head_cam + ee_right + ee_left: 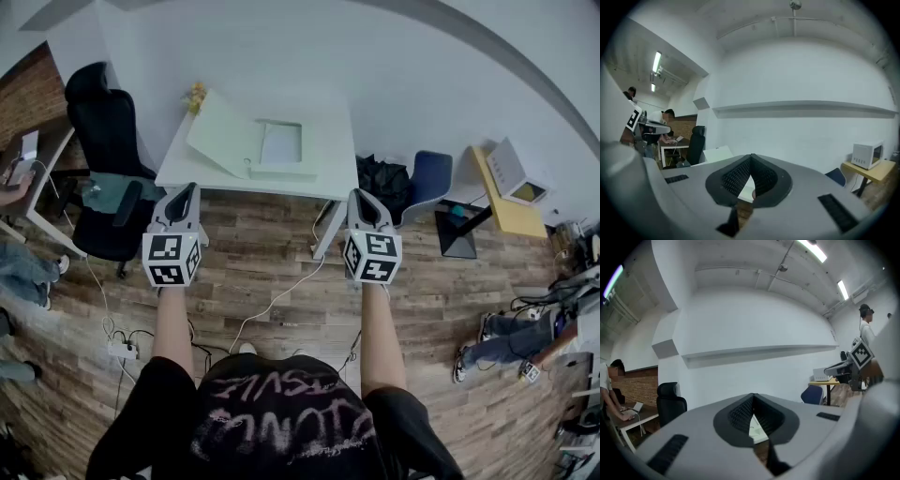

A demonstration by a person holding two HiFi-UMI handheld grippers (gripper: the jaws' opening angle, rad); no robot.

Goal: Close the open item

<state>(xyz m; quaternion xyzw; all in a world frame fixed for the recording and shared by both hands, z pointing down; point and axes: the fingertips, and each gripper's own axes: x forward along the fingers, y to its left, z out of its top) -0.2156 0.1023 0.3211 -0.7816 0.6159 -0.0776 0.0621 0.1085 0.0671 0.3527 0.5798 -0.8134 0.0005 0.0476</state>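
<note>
Head view: the 2 grippers, left (187, 193) and right (362, 198), are level with jaws together and empty, near the far table (334, 155) with an open box (280, 147).

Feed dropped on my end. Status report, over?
Left gripper and right gripper shut, empty. Box on table, lid open, untouched. Only floor between grippers and table.

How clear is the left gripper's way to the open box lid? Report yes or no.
Likely yes: the left gripper, shut and empty, hangs short of the white table, with nothing standing between it and the box lid. The black chair stands aside.
</note>
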